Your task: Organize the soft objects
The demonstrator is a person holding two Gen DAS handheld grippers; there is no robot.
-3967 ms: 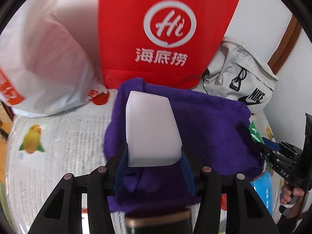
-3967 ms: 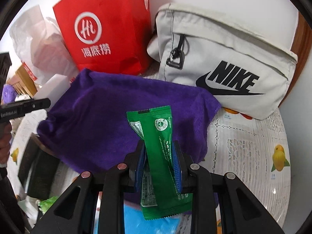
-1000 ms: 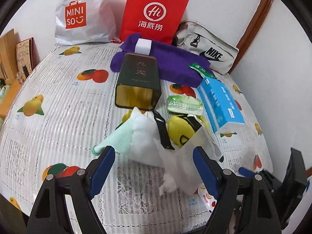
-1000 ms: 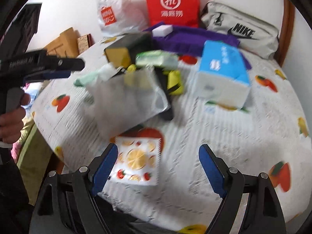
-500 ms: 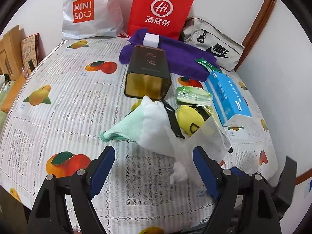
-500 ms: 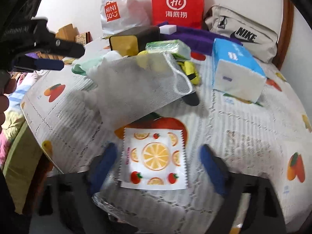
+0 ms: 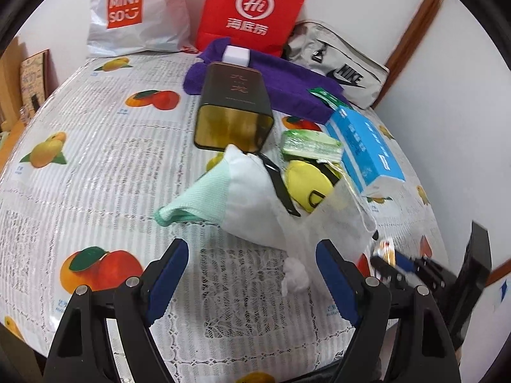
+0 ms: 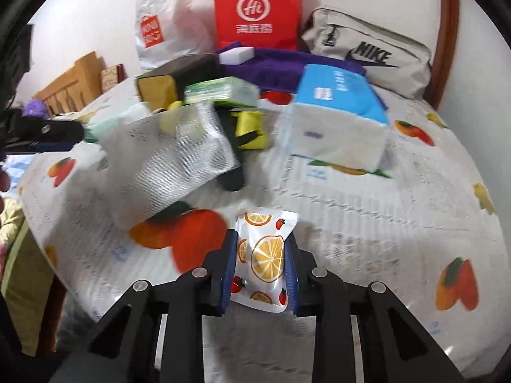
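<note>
The right gripper [image 8: 260,263] has just been closing, and its two blue pads now pinch one white sachet [image 8: 262,260] printed with orange slices and strawberries, bowing it into a curve just above the fruit-print tablecloth [image 8: 367,223]. The left gripper [image 7: 252,274] stands with its jaws wide apart and nothing between them, hovering over the cloth in front of the pile.

Three bags line the back wall: one white Miniso bag [image 7: 134,12], one red paper bag [image 7: 252,6] and one grey Nike pouch [image 7: 338,67]. One purple towel [image 7: 287,86] lies before them with one white block [image 7: 237,55] on it and one green packet [image 7: 325,94] at its right end. In the pile are one dark tin [image 7: 234,108] on its side, one blue tissue box [image 7: 364,146], one pale green wipe pack [image 7: 309,143], one mint cloth [image 7: 198,198], one white mesh bag [image 7: 271,210] and one yellow item with black straps [image 7: 305,182].

The mesh bag covers part of the yellow item, so its shape stays unclear. The right wrist view is smeared by motion, and in the left wrist view the right gripper is blurred at the lower right edge.
</note>
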